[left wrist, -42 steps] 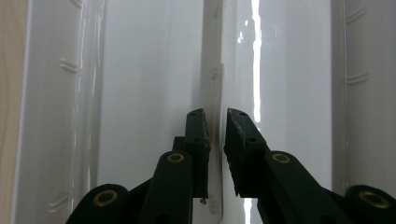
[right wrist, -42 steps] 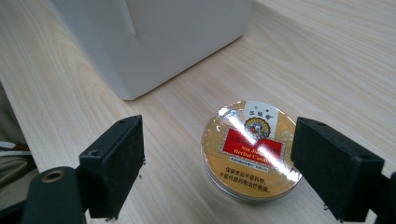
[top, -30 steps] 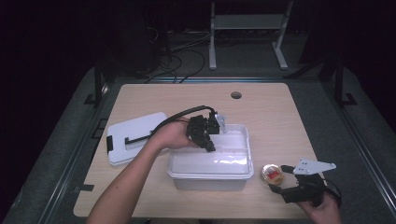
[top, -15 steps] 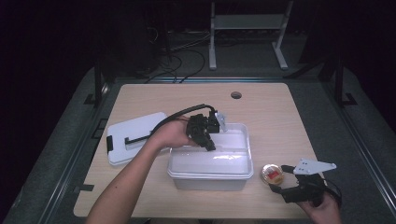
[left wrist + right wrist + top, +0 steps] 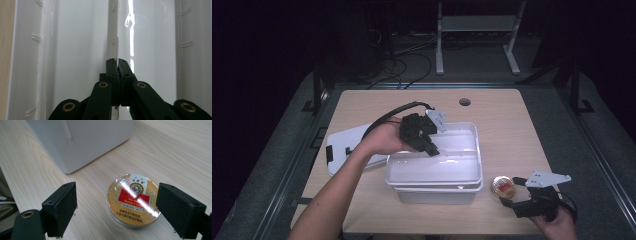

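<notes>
One white plastic bin sits at the centre of the worktop in the high view, with one white lid lying flat to its left. One round gold tin with a red label rests on the worktop just right of the bin, at lower right of the frame. Two grippers are in use: the left gripper, jaws closed on nothing, points down into the bin; the right gripper stands open, its jaws either side of the tin without touching it.
</notes>
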The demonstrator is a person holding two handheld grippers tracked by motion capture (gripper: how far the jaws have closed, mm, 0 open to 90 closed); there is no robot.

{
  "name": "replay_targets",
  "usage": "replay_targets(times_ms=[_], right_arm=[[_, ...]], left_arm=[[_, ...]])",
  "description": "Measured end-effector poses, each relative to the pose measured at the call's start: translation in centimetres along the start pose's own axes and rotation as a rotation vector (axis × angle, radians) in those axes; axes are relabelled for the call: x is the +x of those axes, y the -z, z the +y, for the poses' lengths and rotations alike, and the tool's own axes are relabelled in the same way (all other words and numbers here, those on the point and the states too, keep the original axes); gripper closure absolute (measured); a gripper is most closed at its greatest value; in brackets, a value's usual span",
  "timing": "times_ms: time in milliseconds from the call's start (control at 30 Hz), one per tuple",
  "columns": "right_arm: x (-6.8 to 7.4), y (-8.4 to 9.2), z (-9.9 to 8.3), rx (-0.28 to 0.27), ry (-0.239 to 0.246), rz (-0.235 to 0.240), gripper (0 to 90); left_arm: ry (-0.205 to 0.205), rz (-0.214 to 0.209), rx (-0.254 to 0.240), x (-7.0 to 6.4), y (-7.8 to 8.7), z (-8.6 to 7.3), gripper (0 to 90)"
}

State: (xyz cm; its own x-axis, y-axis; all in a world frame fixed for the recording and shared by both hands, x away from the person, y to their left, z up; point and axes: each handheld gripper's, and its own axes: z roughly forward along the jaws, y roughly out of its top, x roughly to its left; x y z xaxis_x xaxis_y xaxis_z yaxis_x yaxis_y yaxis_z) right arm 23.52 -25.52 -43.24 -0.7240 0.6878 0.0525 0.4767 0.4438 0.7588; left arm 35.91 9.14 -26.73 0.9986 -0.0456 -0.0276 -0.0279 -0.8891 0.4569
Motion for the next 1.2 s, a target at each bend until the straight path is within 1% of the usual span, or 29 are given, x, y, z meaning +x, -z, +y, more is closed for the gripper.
replay_targets(times_ms=[33, 100, 133, 167, 200, 233, 267, 300, 333, 400, 433, 467, 533, 633, 667, 700, 733, 767, 800, 833, 867, 900, 933, 967, 1000, 1067, 1133, 1167, 1200], right_arm=[[0.0, 0.0, 0.0, -0.001, -0.001, 0.000, 16.5], [0.1, -0.1, 0.1, 0.003, 0.000, -0.001, 16.5], [0.1, -0.1, 0.1, 0.003, 0.000, -0.001, 16.5], [0.1, -0.2, 0.1, 0.004, 0.003, -0.003, 16.4], [0.1, -0.2, 0.1, 0.004, 0.003, -0.003, 16.5], [0.1, -0.2, 0.1, 0.005, 0.003, -0.004, 16.4], [0.1, -0.2, 0.1, 0.005, 0.003, -0.004, 16.4], [0.2, -0.2, 0.0, 0.007, 0.001, -0.006, 16.4], [0.2, -0.2, 0.0, 0.007, 0.001, -0.006, 16.4], [0.1, -0.2, 0.0, 0.008, -0.003, -0.008, 16.4], [0.0, -0.1, 0.0, 0.006, -0.006, -0.008, 16.3], [0.0, -0.1, 0.0, 0.004, -0.008, -0.010, 16.2], [-0.1, 0.0, -0.1, 0.002, -0.011, -0.016, 16.2], [-0.2, 0.1, -0.1, 0.001, -0.014, -0.021, 16.2], [-0.2, 0.1, -0.1, 0.001, -0.014, -0.021, 16.2], [-0.3, 0.2, -0.2, 0.000, -0.018, -0.025, 16.2], [-0.3, 0.2, -0.2, 0.001, -0.016, -0.026, 16.1], [-0.4, 0.1, -0.2, 0.001, -0.019, -0.027, 16.2], [-0.4, 0.1, -0.2, 0.001, -0.019, -0.027, 16.2], [-0.5, 0.1, -0.3, 0.003, -0.023, -0.027, 16.0], [-0.5, 0.1, -0.3, 0.003, -0.024, -0.027, 16.0], [-0.5, 0.1, -0.3, 0.005, -0.023, -0.029, 16.0], [-0.5, 0.1, -0.3, 0.005, -0.023, -0.029, 16.0], [-0.5, 0.0, -0.3, 0.005, -0.026, -0.029, 16.0], [-0.5, 0.0, -0.3, 0.006, -0.029, -0.030, 16.0], [-0.5, 0.0, -0.4, 0.007, -0.031, -0.031, 15.8], [-0.6, -0.1, -0.4, 0.009, -0.031, -0.033, 15.7], [-0.6, -0.1, -0.4, 0.010, -0.032, -0.034, 15.6], [-0.6, -0.1, -0.4, 0.010, -0.034, -0.034, 15.7]], left_arm=[[0.001, 0.008, -0.002, -0.2, 0.5, -0.3, 89.2], [0.012, 0.036, -0.007, -0.6, 2.0, -1.5, 89.2], [0.012, 0.036, -0.007, -0.6, 2.0, -1.5, 89.1], [0.024, 0.053, -0.010, -1.0, 3.0, -2.4, 89.2], [0.024, 0.053, -0.010, -1.0, 3.0, -2.4, 89.2], [0.032, 0.069, -0.013, -1.4, 4.0, -3.5, 89.2], [0.032, 0.069, -0.013, -1.4, 4.0, -3.5, 89.2], [0.046, 0.088, -0.006, -1.8, 4.9, -4.5, 89.2], [0.046, 0.088, -0.006, -1.8, 4.9, -4.5, 89.1], [0.068, 0.110, -0.019, -2.4, 6.3, -6.2, 89.2], [0.068, 0.110, -0.019, -2.4, 6.3, -6.2, 89.2], [0.080, 0.124, -0.025, -2.6, 7.1, -7.3, 89.2], [0.100, 0.139, -0.035, -3.0, 7.7, -8.4, 89.2], [0.120, 0.155, -0.045, -3.4, 8.5, -9.9, 89.2], [0.120, 0.155, -0.045, -3.4, 8.5, -9.9, 89.2], [0.137, 0.164, -0.048, -3.7, 8.9, -11.0, 89.2], [0.137, 0.164, -0.048, -3.7, 8.9, -11.0, 89.2], [0.150, 0.171, -0.045, -4.0, 9.3, -12.1, 89.2], [0.150, 0.171, -0.045, -4.0, 9.3, -12.1, 89.2], [0.155, 0.177, -0.042, -4.1, 9.5, -12.7, 89.2], [0.170, 0.187, -0.049, -4.4, 9.9, -13.9, 89.2], [0.182, 0.192, -0.053, -4.5, 10.1, -14.5, 89.2], [0.182, 0.192, -0.053, -4.5, 10.1, -14.5, 89.2], [0.208, 0.200, -0.058, -4.9, 10.4, -15.8, 89.2], [0.208, 0.200, -0.058, -4.9, 10.4, -15.8, 89.2], [0.236, 0.209, -0.048, -5.3, 10.6, -17.6, 89.2], [0.252, 0.213, -0.045, -5.6, 10.5, -18.8, 89.2], [0.259, 0.214, -0.042, -5.8, 10.4, -19.4, 89.2], [0.259, 0.214, -0.042, -5.8, 10.4, -19.4, 89.2]])
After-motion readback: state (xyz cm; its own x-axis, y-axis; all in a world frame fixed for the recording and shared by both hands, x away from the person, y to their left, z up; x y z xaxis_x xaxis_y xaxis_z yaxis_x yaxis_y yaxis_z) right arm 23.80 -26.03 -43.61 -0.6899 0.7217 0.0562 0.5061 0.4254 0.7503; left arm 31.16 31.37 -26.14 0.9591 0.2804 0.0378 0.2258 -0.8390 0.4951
